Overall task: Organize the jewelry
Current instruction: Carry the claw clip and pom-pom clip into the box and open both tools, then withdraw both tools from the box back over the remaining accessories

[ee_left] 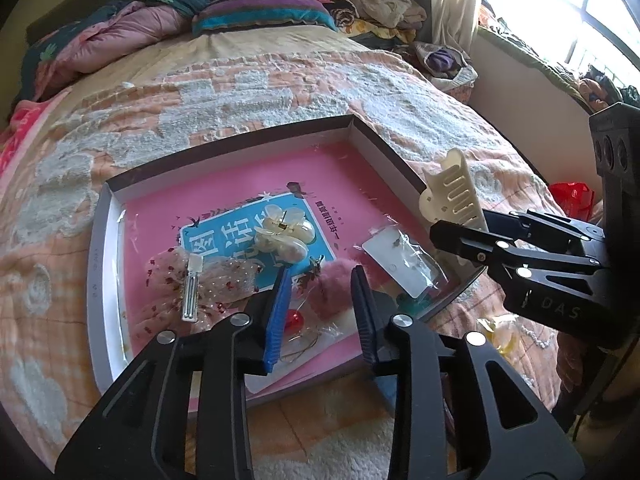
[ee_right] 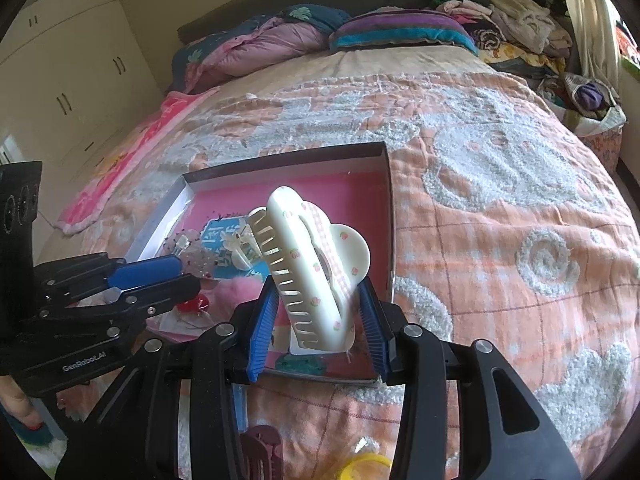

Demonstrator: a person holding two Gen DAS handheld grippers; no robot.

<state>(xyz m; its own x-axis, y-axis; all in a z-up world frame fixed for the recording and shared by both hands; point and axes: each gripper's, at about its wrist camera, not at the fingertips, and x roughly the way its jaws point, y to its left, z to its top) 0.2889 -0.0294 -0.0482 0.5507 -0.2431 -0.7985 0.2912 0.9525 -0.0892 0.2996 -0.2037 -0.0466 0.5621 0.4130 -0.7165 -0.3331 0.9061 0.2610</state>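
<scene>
Now cream hair claw (ee_right: 316,276) clamped between right tool (ee_right: 320,320) pads, above tray (ee_right: 386,200).

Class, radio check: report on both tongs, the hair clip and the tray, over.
Right tongs shut on cream claw clip, above tray's near corner. Left tongs open, empty, over pink pom-pom. Tray crowded: flower clip, earring card.

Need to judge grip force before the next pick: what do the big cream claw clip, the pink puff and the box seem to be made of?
Cream claw clip: looks like hard glossy plastic, with rigid moulded teeth and sheen. Pink puff: seems soft faux fur or fluffy fibre, with a fuzzy outline. Box: probably thin cardboard, with folded flat walls and a matte finish.
</scene>
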